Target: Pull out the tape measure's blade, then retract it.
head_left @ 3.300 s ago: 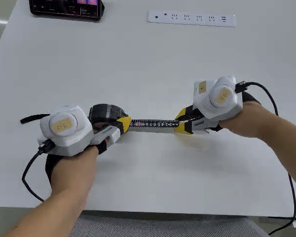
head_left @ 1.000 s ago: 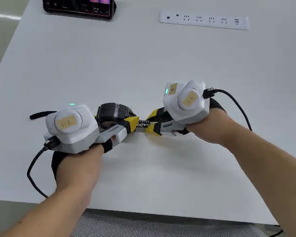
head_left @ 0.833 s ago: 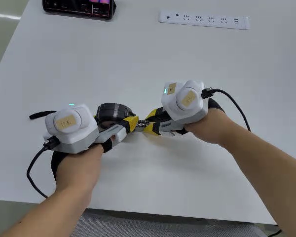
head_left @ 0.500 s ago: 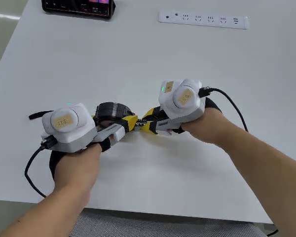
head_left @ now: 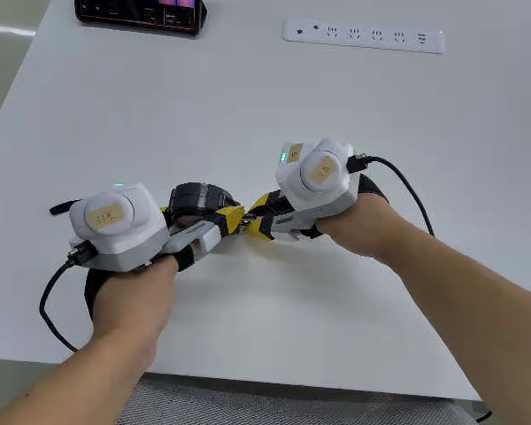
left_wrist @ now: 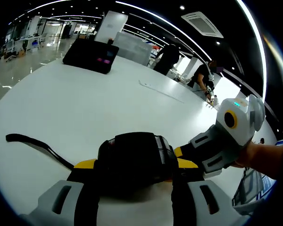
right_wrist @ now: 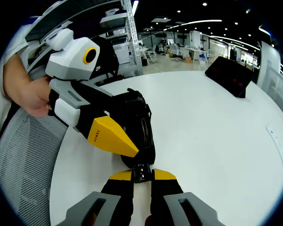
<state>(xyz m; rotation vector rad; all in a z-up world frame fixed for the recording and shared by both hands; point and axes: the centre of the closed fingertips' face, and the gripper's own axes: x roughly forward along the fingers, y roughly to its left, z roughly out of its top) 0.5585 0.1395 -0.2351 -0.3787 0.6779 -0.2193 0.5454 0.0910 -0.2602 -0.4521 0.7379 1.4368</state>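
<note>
The black tape measure (head_left: 197, 201) rests on the white table (head_left: 248, 115), and my left gripper (head_left: 221, 221) is shut on its case. In the left gripper view the case (left_wrist: 134, 157) sits between the yellow-tipped jaws, with its black wrist strap (left_wrist: 33, 143) trailing to the left. My right gripper (head_left: 258, 221) is shut on the blade's end hook (right_wrist: 141, 172), right against the case's mouth (right_wrist: 139, 127). Almost no blade shows between the two grippers. The left gripper's yellow tip (right_wrist: 111, 135) shows beside the case in the right gripper view.
A white power strip (head_left: 363, 35) lies at the table's far edge, and a dark tablet (head_left: 137, 13) at the far left. Cables trail from both grippers. A grey mesh chair (head_left: 248, 409) sits under the near edge. People stand far off (left_wrist: 203, 77).
My right gripper has moved left toward the case with the hook in it. The blade has shortened from a hand's length to almost nothing. The left gripper has kept hold of the case.
</note>
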